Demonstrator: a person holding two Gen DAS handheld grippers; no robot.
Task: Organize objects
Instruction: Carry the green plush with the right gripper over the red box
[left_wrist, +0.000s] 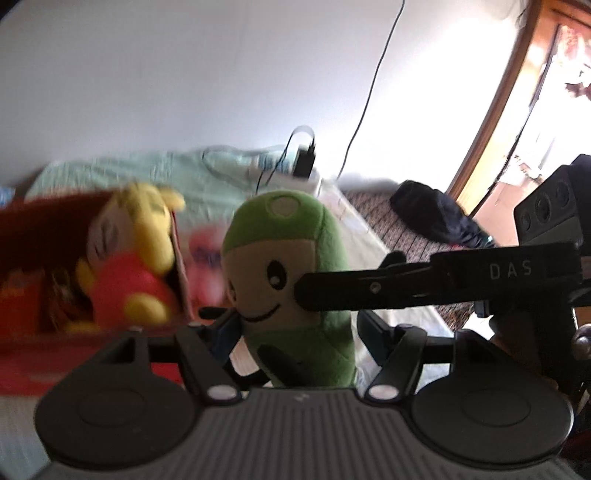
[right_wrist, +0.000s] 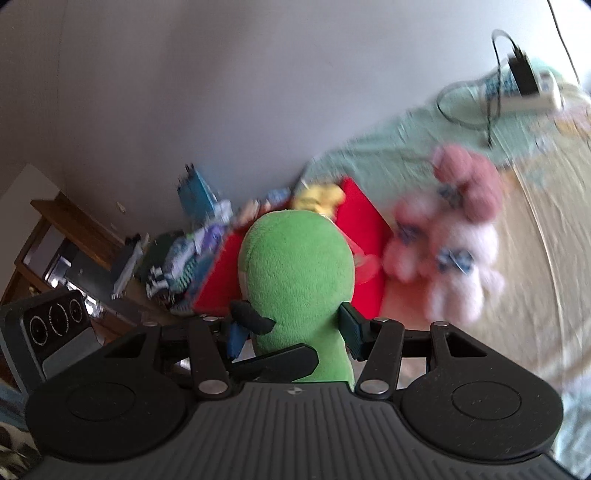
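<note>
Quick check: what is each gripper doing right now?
Left gripper: around the green plush toy; grip cannot be told.
Right gripper: shut on the green plush toy.

Green plush toy (left_wrist: 291, 280), red box (left_wrist: 33, 258), yellow-red doll (left_wrist: 136, 258).

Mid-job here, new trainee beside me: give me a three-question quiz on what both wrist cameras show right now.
1. True or false: the green plush sits between the fingers of both grippers.
2. Multiple choice: the yellow and red plush lies A) on the floor, B) in the red box, C) in the right gripper.
3. Which toy lies on the bed beside the red box?

Key: 1. True; the left gripper and right gripper both flank it. 2. B. 3. The pink plush.
</note>
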